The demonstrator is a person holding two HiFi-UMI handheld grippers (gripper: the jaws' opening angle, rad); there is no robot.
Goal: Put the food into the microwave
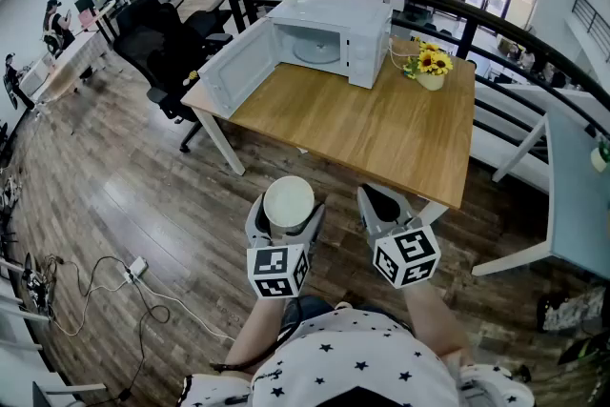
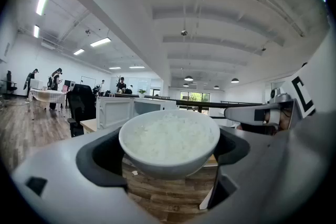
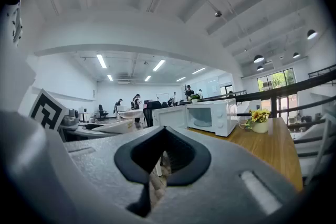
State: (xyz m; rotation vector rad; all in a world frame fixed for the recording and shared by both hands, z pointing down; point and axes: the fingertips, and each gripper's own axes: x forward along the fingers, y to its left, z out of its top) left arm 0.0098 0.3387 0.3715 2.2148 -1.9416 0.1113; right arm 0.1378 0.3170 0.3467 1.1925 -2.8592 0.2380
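Note:
A white bowl of rice (image 1: 288,202) (image 2: 169,141) sits between the jaws of my left gripper (image 1: 286,213) (image 2: 169,157), which is shut on it and holds it over the wooden floor, short of the table. My right gripper (image 1: 383,202) (image 3: 164,160) hangs beside it to the right, jaws shut with nothing between them. The white microwave (image 1: 329,36) (image 3: 212,117) (image 2: 118,111) stands at the far side of the wooden table (image 1: 381,133), its door (image 1: 233,64) swung wide open to the left and the glass turntable bare inside.
A small pot of yellow sunflowers (image 1: 429,67) stands right of the microwave. A black curved railing (image 1: 477,14) runs behind the table. Black office chairs (image 1: 162,43) stand left of it. A white table (image 1: 577,195) is at the right. Cables lie on the floor at the left.

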